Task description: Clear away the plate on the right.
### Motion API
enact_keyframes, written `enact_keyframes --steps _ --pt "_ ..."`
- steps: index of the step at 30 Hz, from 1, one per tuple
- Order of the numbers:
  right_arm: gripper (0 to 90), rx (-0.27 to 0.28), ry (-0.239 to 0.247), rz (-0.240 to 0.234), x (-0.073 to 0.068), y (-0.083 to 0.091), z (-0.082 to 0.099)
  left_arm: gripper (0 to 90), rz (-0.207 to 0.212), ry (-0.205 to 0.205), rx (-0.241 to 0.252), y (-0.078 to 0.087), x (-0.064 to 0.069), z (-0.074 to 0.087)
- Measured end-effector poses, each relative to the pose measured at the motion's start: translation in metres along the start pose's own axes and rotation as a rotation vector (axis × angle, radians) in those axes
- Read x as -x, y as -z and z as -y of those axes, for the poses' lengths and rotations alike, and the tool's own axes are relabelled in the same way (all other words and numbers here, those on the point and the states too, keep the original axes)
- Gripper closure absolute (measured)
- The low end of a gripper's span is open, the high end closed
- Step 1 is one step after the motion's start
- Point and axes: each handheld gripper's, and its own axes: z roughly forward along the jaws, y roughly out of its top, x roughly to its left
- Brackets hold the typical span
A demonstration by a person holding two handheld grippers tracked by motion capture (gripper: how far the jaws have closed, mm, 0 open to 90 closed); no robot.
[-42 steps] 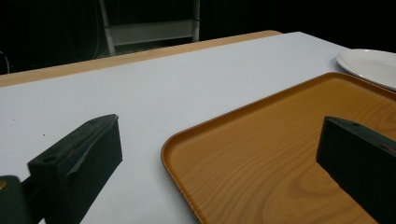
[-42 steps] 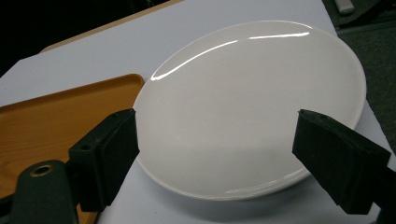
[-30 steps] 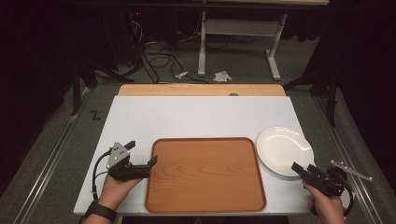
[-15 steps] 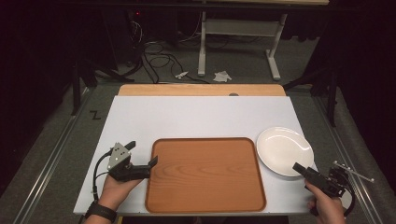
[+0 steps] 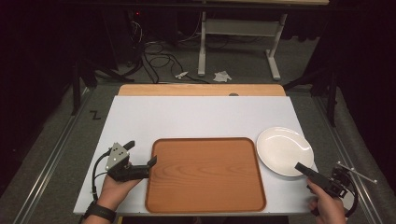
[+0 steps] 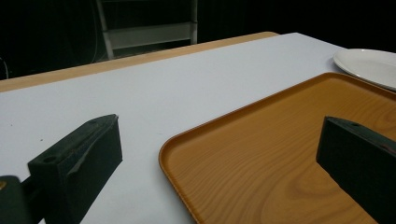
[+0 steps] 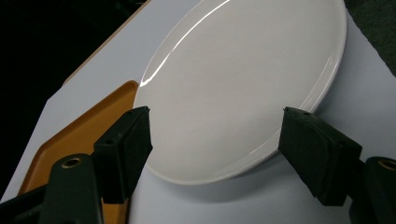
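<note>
- Right claw (image 5: 301,166) sits at the worktop's near right corner and points up-left at the white plate (image 5: 283,150); we see its tip just at the plate's near rim in the high view.
- In the right gripper view we see its jaws apart, one on each side of the plate's near edge, pads clear of the plate; they have just been closing a little, with nothing gripped.
- Right hand (image 5: 329,207) comes in from the bottom right and wraps the gripper body, with the cable looping beside it.
- Left claw (image 5: 140,154) lies left of the wooden tray (image 5: 205,175), pointing right towards the tray's left rim.
- In the left gripper view we see its jaws wide apart, one over the white worktop (image 5: 201,116), the other over the tray's near left corner; nothing is between them.
- Left hand (image 5: 116,184) comes in from the bottom left, gripper held roughly level, grey plate on top; there is a dark watch on the wrist.
- Plate rests on the worktop just right of the tray, at the right edge; whether it touches the tray we cannot tell.
- Tray is centred on the near half of the worktop.
- We read no brand or label on anything; a dark Z-shaped mark (image 5: 95,115) is on the floor left of the worktop.
</note>
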Motion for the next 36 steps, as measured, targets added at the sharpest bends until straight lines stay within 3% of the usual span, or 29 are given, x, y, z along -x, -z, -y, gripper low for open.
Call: enact_keyframes --steps 16,29,36 --pt "27.4 -0.006 -0.059 0.008 0.005 0.001 0.001 0.7 0.001 -0.003 0.003 0.000 0.000 0.000" --pt "30.3 -0.016 -0.180 -0.005 0.013 0.000 0.001 0.7 0.002 -0.013 0.007 0.000 0.000 0.000" --pt "31.0 -0.021 -0.201 -0.003 0.014 -0.001 0.000 0.7 0.005 -0.016 0.004 -0.001 0.000 0.000"
